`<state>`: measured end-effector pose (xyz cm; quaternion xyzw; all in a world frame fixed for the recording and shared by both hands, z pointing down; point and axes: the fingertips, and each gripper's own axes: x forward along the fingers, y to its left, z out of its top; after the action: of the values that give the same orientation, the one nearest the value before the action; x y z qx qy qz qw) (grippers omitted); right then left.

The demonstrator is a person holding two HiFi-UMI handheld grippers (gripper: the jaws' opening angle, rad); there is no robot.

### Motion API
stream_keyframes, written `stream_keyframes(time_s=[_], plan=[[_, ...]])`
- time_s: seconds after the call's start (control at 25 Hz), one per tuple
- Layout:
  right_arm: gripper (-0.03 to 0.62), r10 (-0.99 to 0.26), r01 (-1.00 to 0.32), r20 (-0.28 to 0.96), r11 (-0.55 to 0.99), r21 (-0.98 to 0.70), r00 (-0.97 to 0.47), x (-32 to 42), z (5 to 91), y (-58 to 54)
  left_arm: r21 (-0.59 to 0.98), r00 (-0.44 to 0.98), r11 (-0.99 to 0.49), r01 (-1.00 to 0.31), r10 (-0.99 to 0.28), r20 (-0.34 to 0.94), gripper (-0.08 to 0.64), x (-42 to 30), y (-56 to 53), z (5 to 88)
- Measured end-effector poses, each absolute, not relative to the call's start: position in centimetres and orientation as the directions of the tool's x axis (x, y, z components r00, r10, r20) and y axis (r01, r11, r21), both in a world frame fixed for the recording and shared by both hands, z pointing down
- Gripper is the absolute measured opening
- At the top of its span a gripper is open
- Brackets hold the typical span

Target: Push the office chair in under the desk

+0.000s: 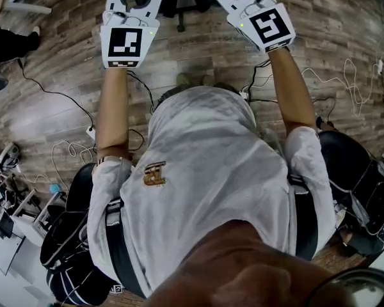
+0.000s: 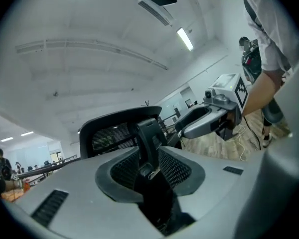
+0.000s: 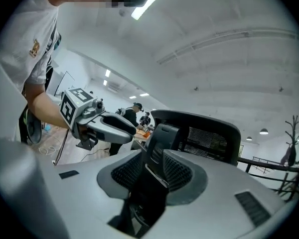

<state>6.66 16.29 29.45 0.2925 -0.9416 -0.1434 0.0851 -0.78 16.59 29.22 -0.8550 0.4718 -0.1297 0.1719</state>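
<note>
Though office chair (image 1: 180, 5) mostly cut off in head view, left gripper (image 2: 149, 156), right gripper (image 3: 152, 166) jaws clamp it.

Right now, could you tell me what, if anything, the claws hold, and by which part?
The left claw and the right claw each grip the office chair by a black upright bar, beside the mesh backrest.

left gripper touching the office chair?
Touching. The left gripper view shows the left gripper with its jaws closed on a black upright of the office chair, with no gap on either side.
</note>
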Motion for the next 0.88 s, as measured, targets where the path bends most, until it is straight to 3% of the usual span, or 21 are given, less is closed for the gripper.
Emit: stream_keyframes(time_s=[0.32,0.56,0.88], plan=[[0.216,-0.623,-0.463,0.210,0.729,0.505,-0.753,7.6,31.9,13.3,-0.611,0.484,-0.487,-0.623,-0.855,0.187,0.205,-1.8,13.7,32.4],[0.242,-0.685,-0.370,0.282,0.640,0.674,-0.671,8.1,33.7,10.4,-0.755,0.424,-0.453,-0.474,-0.869,0.255,0.289,-2.6,11.2,34.6],[0.256,-0.773,-0.162,0.354,0.499,0.851,-0.527,9.0,36.1,6.2,-0.878,0.335,-0.392,-0.273,-0.895,0.295,0.325,-3.6,7.8,36.8]])
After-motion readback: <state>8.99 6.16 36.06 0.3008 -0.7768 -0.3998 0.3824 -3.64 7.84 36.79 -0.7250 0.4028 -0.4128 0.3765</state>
